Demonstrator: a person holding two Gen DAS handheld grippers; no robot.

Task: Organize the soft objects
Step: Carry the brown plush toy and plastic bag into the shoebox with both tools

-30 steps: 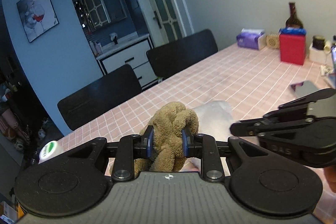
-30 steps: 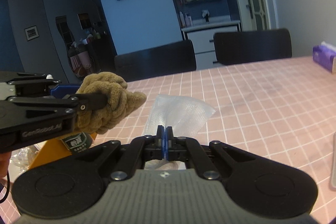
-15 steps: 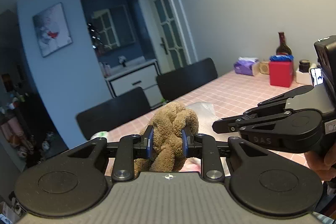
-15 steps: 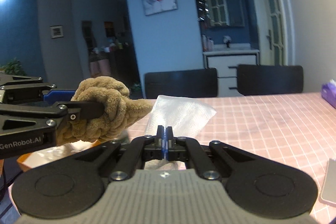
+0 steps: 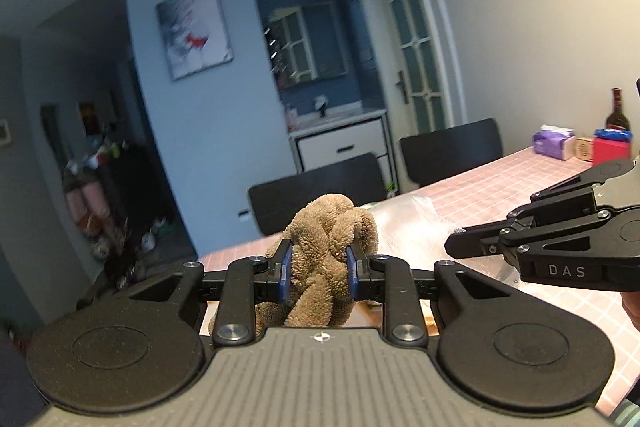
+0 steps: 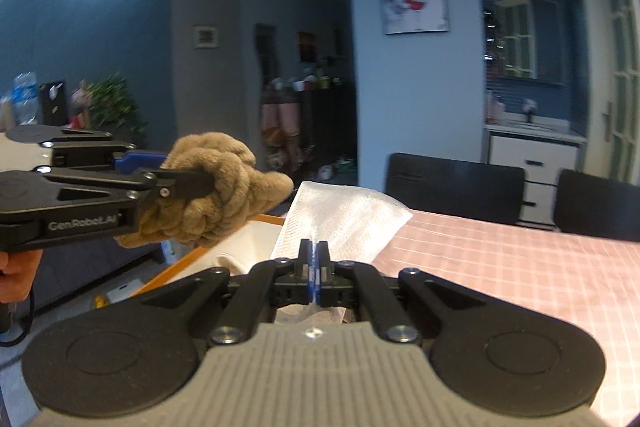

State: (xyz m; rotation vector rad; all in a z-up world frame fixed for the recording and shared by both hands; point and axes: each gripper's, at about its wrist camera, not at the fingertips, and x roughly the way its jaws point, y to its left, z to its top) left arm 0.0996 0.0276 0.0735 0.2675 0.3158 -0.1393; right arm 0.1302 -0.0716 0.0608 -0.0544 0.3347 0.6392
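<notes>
My left gripper point(image 5: 316, 263) is shut on a brown knotted plush toy point(image 5: 332, 239) and holds it in the air above the table's near-left corner. It also shows in the right wrist view point(image 6: 218, 187), with the left gripper point(image 6: 192, 183) at the left. My right gripper point(image 6: 314, 263) is shut on a clear textured plastic bag point(image 6: 340, 219), which stands up ahead of the fingers. In the left wrist view the right gripper point(image 5: 456, 243) comes in from the right, with the bag point(image 5: 408, 223) behind the toy.
The pink checked tablecloth point(image 6: 520, 267) stretches to the right. An orange-rimmed tray point(image 6: 224, 247) lies below the toy. Two black chairs point(image 6: 456, 187) stand at the far side. A tissue pack point(image 5: 554, 143), red box point(image 5: 610, 149) and bottle point(image 5: 617, 115) are at the far right.
Both grippers have risen and tilted upward with their loads, so more of the room and less of the table shows. The toy and the bag stay gripped.
</notes>
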